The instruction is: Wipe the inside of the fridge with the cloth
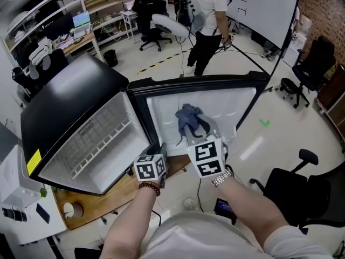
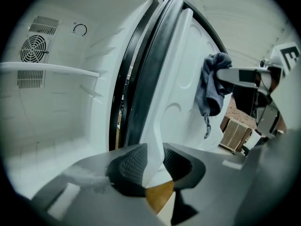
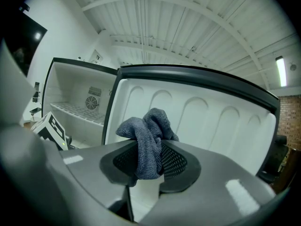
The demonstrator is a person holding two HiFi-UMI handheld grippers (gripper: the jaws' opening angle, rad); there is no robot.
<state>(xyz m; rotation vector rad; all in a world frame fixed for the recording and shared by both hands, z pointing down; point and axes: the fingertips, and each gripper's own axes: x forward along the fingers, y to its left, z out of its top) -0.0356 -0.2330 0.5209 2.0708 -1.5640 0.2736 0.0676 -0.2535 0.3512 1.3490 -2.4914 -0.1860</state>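
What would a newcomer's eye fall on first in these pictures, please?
Most likely the crumpled blue-grey cloth, pinched between the fingers of the right gripper and held up before the white inner lining of the open fridge door at the centre. Next comes the black fridge cabinet gaping on the left with its white shelf, while the left gripper clamps the door's near edge.
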